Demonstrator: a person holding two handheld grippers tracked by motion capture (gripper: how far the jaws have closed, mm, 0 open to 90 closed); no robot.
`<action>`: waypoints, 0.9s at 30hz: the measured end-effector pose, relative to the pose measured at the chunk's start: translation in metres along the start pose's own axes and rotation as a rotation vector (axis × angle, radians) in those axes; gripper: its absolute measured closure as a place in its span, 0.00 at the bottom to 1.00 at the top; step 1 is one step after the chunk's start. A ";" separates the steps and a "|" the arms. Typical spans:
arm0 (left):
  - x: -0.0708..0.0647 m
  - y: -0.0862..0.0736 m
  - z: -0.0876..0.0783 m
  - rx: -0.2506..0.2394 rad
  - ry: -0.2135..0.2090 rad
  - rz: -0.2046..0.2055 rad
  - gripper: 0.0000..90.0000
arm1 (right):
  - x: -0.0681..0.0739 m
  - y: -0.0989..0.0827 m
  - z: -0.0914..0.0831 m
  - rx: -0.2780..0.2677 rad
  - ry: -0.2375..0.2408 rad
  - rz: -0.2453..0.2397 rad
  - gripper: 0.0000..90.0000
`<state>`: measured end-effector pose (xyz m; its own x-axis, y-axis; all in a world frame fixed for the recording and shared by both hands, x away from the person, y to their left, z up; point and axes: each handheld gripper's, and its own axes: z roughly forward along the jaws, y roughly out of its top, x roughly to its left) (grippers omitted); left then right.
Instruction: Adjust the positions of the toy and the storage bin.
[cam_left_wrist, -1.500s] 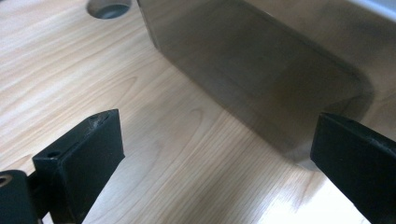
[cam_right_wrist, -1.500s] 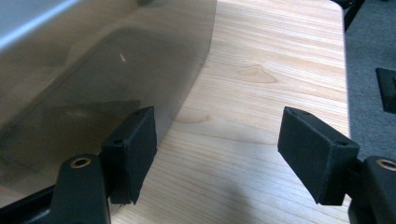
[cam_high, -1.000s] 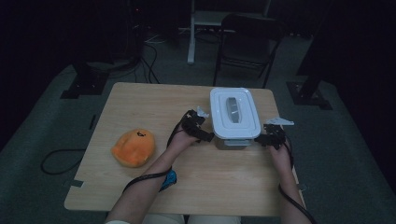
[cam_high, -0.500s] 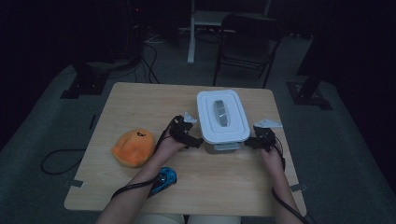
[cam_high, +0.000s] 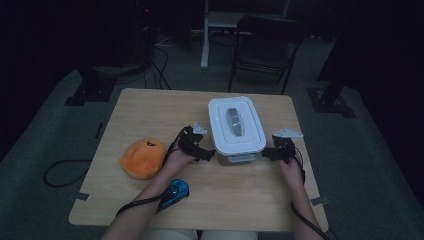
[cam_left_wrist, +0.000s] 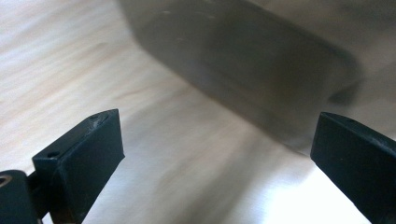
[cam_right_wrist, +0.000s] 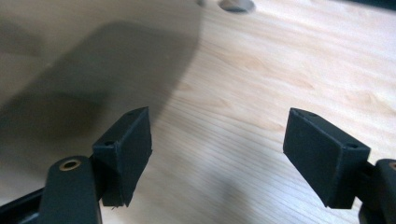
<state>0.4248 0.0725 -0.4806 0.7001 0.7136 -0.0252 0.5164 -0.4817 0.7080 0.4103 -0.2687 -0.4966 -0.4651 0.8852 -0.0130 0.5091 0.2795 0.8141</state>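
Observation:
A white lidded container (cam_high: 236, 127) with a clear window in its lid stands on the wooden table (cam_high: 150, 107). My left gripper (cam_high: 206, 155) is at its near left corner and my right gripper (cam_high: 267, 153) at its near right corner. Seen from the left gripper (cam_left_wrist: 217, 135), the jaws stand wide apart over bare wood, with the container's blurred side (cam_left_wrist: 243, 60) ahead. The right gripper (cam_right_wrist: 217, 133) is open with only tabletop between its jaws, which have just been opening. The container's blurred wall (cam_right_wrist: 70, 70) lies to their left.
An orange plush toy (cam_high: 142, 157) lies left of my left hand. A blue object (cam_high: 176, 191) rests near the front edge under the left forearm. A dark folding chair (cam_high: 265, 45) and stand bases sit on the floor behind the table.
The container has shifted left and slightly nearer along with both grippers. Both hands have moved left with it and now sit at its near corners.

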 end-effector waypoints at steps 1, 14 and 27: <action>0.002 0.000 0.000 0.005 0.002 -0.004 0.03 | -0.004 -0.001 0.003 0.009 -0.004 0.022 0.26; 0.034 0.016 0.004 -0.001 0.071 -0.048 0.03 | -0.022 0.021 0.033 0.013 -0.033 0.080 0.25; 0.041 0.031 0.013 -0.006 0.072 -0.072 0.03 | -0.026 0.039 0.048 0.016 0.008 0.123 0.26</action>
<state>0.4758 0.0804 -0.4689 0.6240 0.7810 -0.0258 0.5610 -0.4248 0.7105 0.4774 -0.2630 -0.4928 -0.4047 0.9099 0.0910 0.5737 0.1751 0.8001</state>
